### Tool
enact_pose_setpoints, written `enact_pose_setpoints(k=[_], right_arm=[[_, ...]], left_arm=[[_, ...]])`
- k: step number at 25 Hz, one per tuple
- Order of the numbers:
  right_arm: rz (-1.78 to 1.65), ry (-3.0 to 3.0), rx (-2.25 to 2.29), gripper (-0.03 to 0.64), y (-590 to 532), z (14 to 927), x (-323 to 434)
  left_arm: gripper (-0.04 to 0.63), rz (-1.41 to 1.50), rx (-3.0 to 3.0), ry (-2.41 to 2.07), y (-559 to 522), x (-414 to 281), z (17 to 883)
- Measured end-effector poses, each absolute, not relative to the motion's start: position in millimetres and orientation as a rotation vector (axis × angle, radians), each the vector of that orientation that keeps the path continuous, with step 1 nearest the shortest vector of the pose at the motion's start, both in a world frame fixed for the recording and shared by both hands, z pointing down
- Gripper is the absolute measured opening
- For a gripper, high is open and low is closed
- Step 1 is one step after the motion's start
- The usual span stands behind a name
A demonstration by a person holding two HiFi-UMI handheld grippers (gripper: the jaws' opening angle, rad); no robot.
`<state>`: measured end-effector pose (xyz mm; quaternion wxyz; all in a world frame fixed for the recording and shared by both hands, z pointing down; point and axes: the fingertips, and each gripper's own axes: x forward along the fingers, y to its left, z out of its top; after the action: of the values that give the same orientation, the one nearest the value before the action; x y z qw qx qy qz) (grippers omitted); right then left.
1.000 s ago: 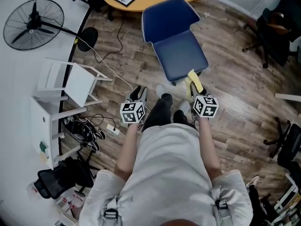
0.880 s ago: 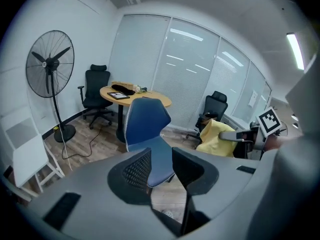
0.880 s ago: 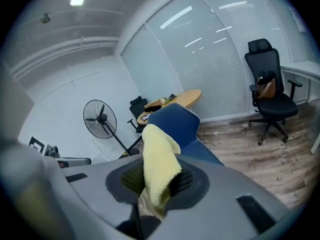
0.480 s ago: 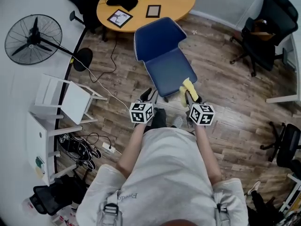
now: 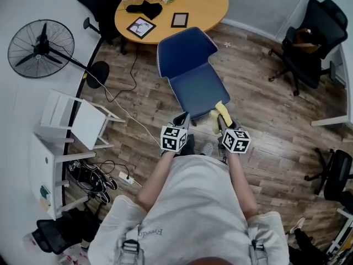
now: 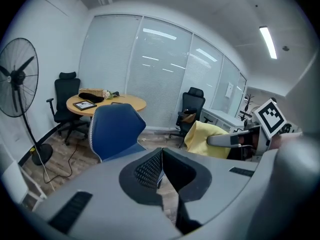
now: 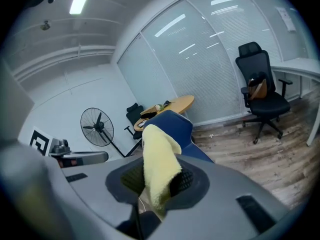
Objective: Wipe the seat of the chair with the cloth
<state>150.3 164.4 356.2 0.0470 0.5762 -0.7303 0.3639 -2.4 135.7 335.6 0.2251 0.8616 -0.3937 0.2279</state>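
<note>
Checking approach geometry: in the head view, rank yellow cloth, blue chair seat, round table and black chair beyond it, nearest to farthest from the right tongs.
1. Yellow cloth, clamped in the right tongs.
2. Blue chair seat, just ahead.
3. Round table, behind the chair back.
4. Black chair, far left beyond the table.

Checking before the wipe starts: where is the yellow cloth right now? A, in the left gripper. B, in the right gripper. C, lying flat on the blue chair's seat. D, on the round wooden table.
B: the right gripper view shows the yellow cloth pinched between the jaws of the right gripper, with its free end standing up above them.
</note>
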Motion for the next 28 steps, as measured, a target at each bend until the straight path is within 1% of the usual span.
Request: enact_pose_setpoints(k=[4,8,20,28], right_arm=[[1.162,-2.189,1.803,0.080,166.1,365.3,161.6],[1.169,-2.201,1.767,0.080,162.7,367.6,153.2],[1.086,-2.254,1.660,0.080,150.6,363.5,130.0],[1.058,-2.258,1.653,0.080,143.6,361.2,131.1]], left_arm=[[0.026,0.631,2.373,-1.080,134.3,-4.1,335.4],[0.026,0.632,2.347,-1.106,126.6,-13.6,337.4],[0.028,0.653,2.311,-1.120,118.8,-21.0,346.8],[0.028,0.664,2.281,-1.152,108.2,-24.1,348.4]])
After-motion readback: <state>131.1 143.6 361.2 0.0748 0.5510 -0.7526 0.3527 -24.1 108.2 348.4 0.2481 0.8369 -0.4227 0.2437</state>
